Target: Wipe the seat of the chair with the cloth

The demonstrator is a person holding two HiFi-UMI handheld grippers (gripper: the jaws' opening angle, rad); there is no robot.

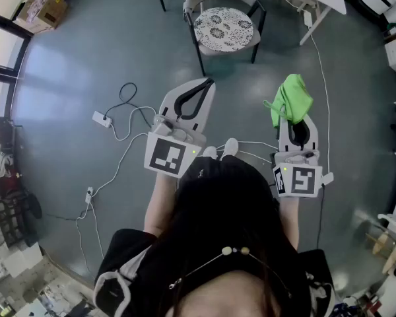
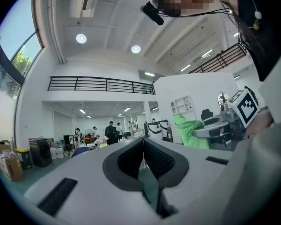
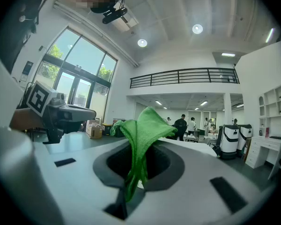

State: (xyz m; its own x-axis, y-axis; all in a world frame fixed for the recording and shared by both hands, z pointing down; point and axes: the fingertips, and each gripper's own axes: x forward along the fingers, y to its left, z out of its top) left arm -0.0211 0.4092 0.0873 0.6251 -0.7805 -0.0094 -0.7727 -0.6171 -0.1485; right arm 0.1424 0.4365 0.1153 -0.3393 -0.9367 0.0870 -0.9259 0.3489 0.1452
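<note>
The right gripper (image 1: 296,128) has its jaws pinched together on the green cloth (image 1: 290,101). The right gripper view shows a narrow waist of fabric caught between the dark pads, the rest blooming up past the tips in loose folds. It looks light, soft and floppy, so it should drape and bunch rather than hold a shape. As held, only a small crumpled tuft sticks out beyond the jaws. A grip nearer one edge, leaving more free cloth hanging, would probably lay a broader face on a surface. The fabric looks grippy enough that slipping out seems unlikely.

Just to that gripper's left, the left gripper (image 1: 206,83) has its jaws closed against each other with nothing between them.

Well ahead of both, across bare floor strung with white cables (image 1: 129,121), stands the chair (image 1: 199,53), nothing touching it. Its round patterned seat (image 1: 223,27) sits ahead and to the left of the cloth, so wiping looks not yet begun.
</note>
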